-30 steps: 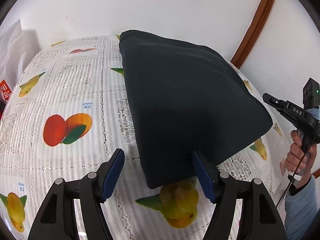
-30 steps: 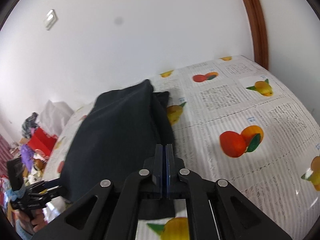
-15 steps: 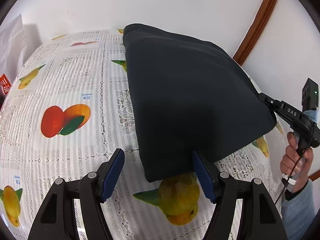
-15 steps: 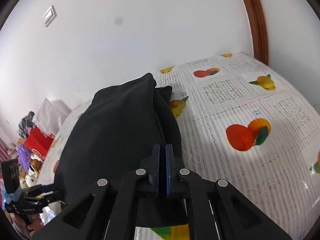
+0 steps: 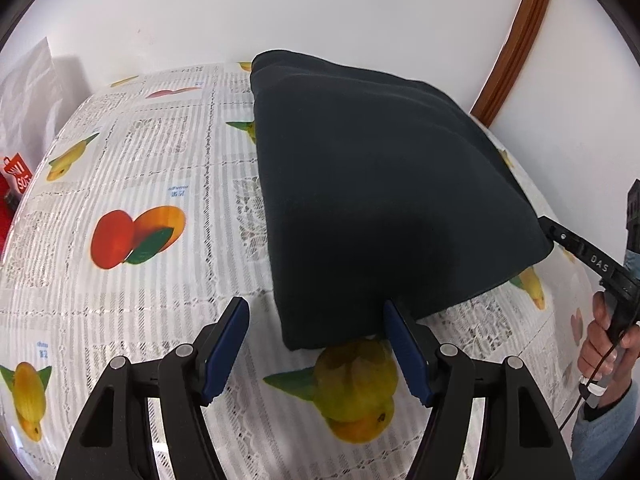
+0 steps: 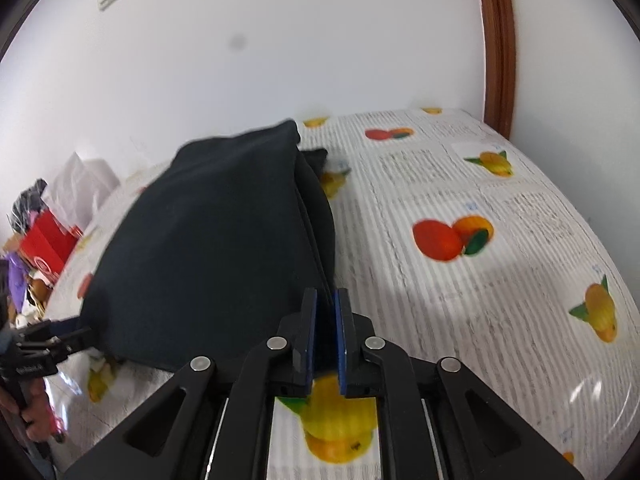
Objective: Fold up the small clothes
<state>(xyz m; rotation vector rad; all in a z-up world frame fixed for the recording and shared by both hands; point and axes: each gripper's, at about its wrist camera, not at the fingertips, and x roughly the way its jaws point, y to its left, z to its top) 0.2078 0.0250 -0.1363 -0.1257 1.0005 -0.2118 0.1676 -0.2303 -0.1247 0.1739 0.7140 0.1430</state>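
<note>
- Dark navy fabric, folded into a thick stack of layers, is the garment [image 5: 384, 200]; it lies on the fruit-printed tablecloth [image 5: 132, 168] just ahead of both grippers.
- The left gripper [image 5: 316, 344] hangs just short of the garment's near corner with its blue pads set wide apart. That corner reaches in between the fingertips, the cloth lies against the right-hand pad [image 5: 404, 348], and the other pad stands clear of it, so nothing is clamped.
- The right gripper [image 6: 326, 312] sits at the garment's other near corner, where the layered edges [image 6: 316, 232] run straight toward its fingertips. Its jaws are opening from a near-closed pinch, with only a narrow gap showing, and dark cloth is between the pads.
- From the left wrist view, the right gripper's black nose meets the cloth at the far-right corner, with a hand [image 5: 608, 344] on its handle.
- Past the garment's far edge is a white wall [image 6: 280, 40].
</note>
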